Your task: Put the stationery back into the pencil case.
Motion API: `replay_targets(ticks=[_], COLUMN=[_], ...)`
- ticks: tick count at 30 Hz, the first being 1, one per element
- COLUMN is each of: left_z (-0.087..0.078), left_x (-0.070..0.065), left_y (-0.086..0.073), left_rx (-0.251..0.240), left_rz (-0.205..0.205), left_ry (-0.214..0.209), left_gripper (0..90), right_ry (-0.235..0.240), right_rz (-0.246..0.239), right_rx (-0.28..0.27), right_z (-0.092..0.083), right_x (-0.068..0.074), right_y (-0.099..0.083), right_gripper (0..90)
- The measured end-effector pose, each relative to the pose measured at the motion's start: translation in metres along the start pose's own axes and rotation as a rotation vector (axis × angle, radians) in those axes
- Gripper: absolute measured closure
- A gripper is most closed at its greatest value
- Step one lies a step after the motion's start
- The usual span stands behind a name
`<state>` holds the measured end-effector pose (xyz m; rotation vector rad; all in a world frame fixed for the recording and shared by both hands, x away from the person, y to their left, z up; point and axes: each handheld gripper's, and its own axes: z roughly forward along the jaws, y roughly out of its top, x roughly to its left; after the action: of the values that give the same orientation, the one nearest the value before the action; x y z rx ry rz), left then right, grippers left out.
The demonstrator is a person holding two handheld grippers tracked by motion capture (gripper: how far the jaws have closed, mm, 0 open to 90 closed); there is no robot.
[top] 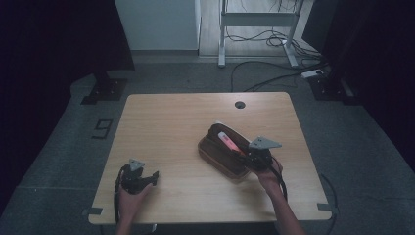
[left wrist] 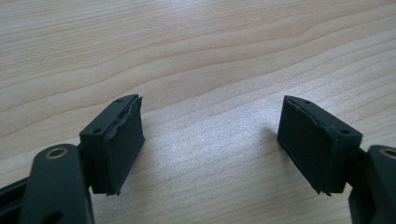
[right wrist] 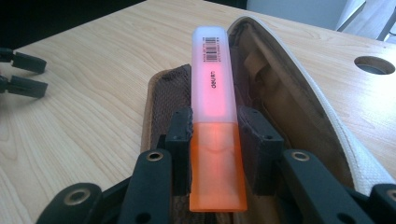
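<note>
Toward the table's [top: 161, 117] right edge, our right gripper [right wrist: 214, 149] clamps the highlighter [right wrist: 214, 88], its length running along the open pencil case [top: 222, 154] beneath; our left gripper [left wrist: 210, 149] idles agape near the front-left corner.

I'm looking into what reads as a lab or recording room: a bare wooden desk [top: 171, 132] with a cable hole [top: 239, 104] stands on grey carpet [top: 63, 142], black curtains [top: 44, 44] hang at both sides, cables [top: 274, 78] trail across the floor, and a floor marker [top: 102, 128] reads 9.
</note>
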<state>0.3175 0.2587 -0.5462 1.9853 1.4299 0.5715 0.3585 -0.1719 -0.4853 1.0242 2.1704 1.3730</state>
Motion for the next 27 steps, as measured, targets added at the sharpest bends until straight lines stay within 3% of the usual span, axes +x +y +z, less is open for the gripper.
replay_targets(ticks=[12, 15, 19, 27], left_z=[0.0, 0.0, 0.0, 0.0], left_x=[0.0, 0.0, 0.0, 0.0], left_y=[0.0, 0.0, 0.0, 0.0], left_rx=[0.0, 0.0, 0.0, 0.0], left_rz=[0.0, 0.0, 0.0, 0.0], left_ry=[0.001, 0.001, 0.001, 0.001], left_gripper=[22.4, 22.4, 22.4, 22.4], right_ry=[-0.025, -0.038, -0.033, -0.021], right_rz=[-0.054, -0.056, -0.06, -0.039], right_rx=[0.039, 0.039, 0.041, -0.007], right_z=[0.009, 0.011, 0.01, 0.005], right_x=[-0.003, -0.001, 0.001, 0.006], right_y=[-0.004, -0.005, -0.004, -0.002], right_gripper=[64.9, 51.8, 51.5, 47.2])
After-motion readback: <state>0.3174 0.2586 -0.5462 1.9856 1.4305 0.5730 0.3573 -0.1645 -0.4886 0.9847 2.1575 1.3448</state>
